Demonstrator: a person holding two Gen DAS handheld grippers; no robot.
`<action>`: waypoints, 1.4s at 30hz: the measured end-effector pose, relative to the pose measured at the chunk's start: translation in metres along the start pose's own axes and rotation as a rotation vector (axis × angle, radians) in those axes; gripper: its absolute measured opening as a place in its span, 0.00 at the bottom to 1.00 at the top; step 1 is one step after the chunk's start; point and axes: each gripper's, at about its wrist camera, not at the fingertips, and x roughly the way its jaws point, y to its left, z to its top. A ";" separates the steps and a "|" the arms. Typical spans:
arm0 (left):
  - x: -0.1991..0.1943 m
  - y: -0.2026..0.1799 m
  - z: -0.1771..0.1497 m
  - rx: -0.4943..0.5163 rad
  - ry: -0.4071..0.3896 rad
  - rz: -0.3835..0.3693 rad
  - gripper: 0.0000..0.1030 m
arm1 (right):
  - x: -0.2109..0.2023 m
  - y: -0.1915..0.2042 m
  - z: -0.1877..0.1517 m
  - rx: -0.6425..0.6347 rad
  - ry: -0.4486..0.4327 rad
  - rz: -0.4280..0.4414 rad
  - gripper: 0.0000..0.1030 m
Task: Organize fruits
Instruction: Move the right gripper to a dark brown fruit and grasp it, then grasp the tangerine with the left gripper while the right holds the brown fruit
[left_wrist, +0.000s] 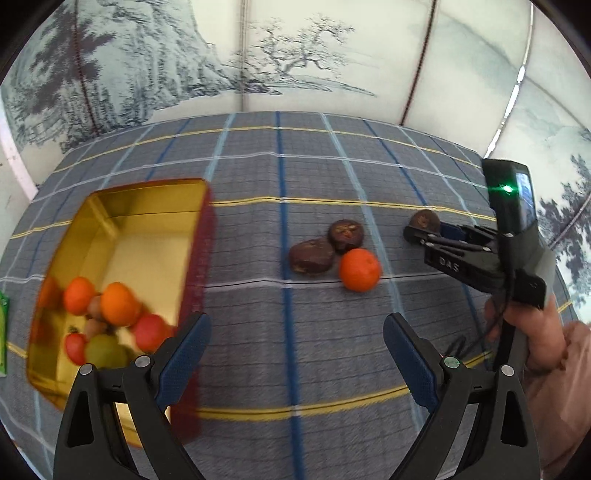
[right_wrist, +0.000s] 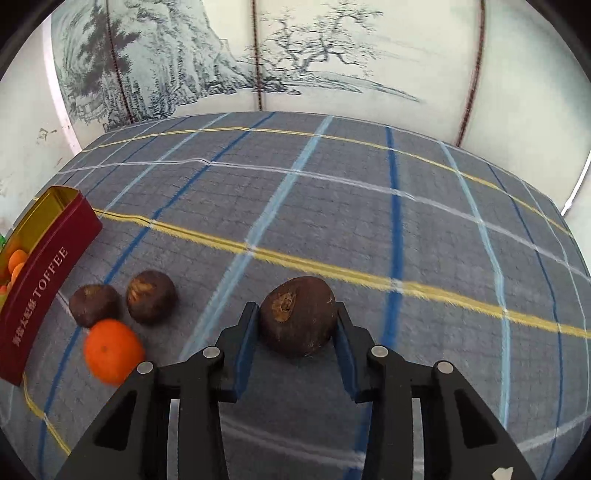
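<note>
Brown fruit (right_wrist: 297, 317) sits clamped between the right tongs (right_wrist: 295, 332) on the plaid tabletop (right_wrist: 369, 221), clear cloth beyond; left tongs (left_wrist: 295, 339) gape empty beside the tin's (left_wrist: 199, 258) edge.

Fruits (left_wrist: 110, 317) inside tin (left_wrist: 147, 206)

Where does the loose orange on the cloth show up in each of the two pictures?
Left wrist view: the orange lies right of centre on the checked cloth, touching two brown fruits to its upper left.
Right wrist view: the orange lies at lower left, just below the two brown fruits.
Shared landmark: the red tin, left of the orange in both views.
</note>
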 end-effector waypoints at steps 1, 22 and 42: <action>0.004 -0.003 0.001 0.003 0.003 -0.007 0.91 | -0.003 -0.005 -0.004 0.006 0.001 -0.009 0.35; 0.070 -0.047 0.027 -0.031 0.064 -0.048 0.55 | -0.034 -0.056 -0.044 0.066 -0.003 -0.047 0.36; 0.088 -0.053 0.026 -0.002 0.087 -0.029 0.36 | -0.034 -0.057 -0.044 0.069 -0.004 -0.045 0.37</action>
